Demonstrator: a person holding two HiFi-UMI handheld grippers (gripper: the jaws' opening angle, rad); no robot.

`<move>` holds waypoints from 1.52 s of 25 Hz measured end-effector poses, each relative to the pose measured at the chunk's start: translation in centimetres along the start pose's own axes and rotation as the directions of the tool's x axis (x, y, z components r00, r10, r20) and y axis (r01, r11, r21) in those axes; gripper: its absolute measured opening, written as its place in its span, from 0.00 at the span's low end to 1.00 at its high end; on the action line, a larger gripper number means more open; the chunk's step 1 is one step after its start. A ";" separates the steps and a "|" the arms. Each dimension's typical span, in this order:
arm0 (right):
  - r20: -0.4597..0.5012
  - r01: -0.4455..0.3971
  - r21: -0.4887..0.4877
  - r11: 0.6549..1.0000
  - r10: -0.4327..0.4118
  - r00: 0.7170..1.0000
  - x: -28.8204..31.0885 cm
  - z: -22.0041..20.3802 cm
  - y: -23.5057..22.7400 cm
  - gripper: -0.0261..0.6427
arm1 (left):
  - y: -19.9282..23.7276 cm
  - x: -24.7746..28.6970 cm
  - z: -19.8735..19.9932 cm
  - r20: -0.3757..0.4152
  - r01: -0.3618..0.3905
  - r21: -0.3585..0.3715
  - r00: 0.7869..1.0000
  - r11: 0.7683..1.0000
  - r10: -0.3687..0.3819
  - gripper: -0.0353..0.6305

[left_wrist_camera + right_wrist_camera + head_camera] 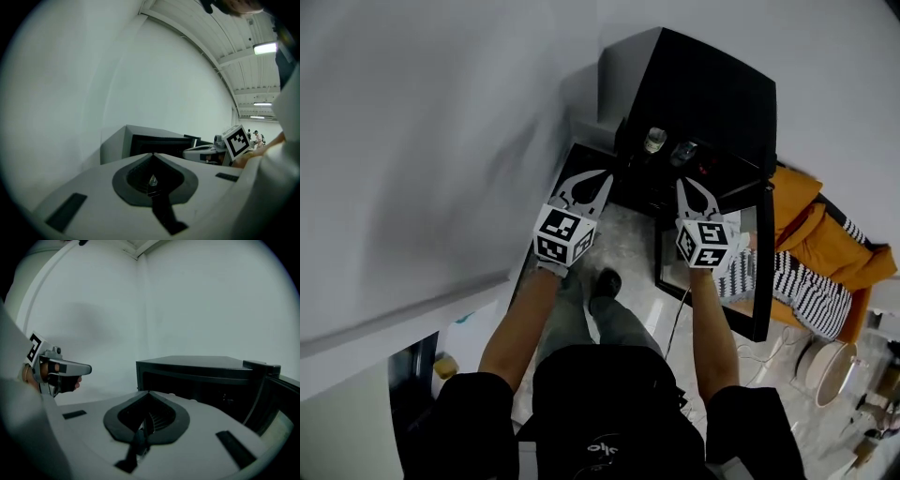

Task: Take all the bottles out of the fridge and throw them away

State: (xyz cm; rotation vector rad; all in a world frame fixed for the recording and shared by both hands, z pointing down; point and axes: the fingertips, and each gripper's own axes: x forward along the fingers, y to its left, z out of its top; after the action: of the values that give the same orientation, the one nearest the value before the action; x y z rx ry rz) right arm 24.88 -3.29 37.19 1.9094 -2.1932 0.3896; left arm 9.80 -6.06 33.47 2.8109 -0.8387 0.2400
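A small black fridge (703, 84) stands against the white wall, and its glass door (761, 272) is swung open to the right. Two clear bottles (654, 139) (684, 150) show at its open front. My left gripper (607, 174) is shut and empty, with its tips just left of the opening. Shut and empty too, my right gripper (682, 184) hangs just below the bottles. In the left gripper view the shut left gripper (152, 154) points at the fridge (154, 140). The right gripper view has the right gripper (149, 392) before the fridge (201, 376), its jaws closed.
A white wall (431, 141) runs along the left. Orange and striped cloth (811, 253) lies right of the open door. A round white object (827, 366) sits on the floor at lower right. My legs and shoe (605, 281) stand on the speckled floor before the fridge.
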 end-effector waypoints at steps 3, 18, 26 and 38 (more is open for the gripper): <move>-0.005 0.018 -0.006 1.000 -0.018 1.000 1.2 -1.2 -0.8 0.05 | -0.1 1.6 -1.2 -0.008 0.022 0.009 1.000 1.000 -0.022 0.06; -0.023 0.095 0.028 0.995 -0.094 0.995 1.2 -5.1 -2.7 0.05 | -2.0 6.0 -4.9 -0.061 0.113 -0.002 0.992 0.994 -0.113 0.06; 0.003 0.198 0.081 0.977 -0.199 0.980 0.5 -7.1 -5.5 0.05 | -3.5 8.7 -6.9 -0.092 0.194 0.024 0.977 0.981 -0.191 0.06; 0.018 0.351 0.048 0.935 -0.352 0.936 2.9 -10.3 -5.4 0.05 | -3.7 10.3 -9.3 -0.071 0.354 0.055 0.934 0.934 -0.350 0.06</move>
State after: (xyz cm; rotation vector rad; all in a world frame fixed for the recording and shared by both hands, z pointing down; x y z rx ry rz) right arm 29.65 -3.31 48.23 2.2846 -1.8137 0.3530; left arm 19.46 -6.29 44.11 2.9336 -0.3055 0.2976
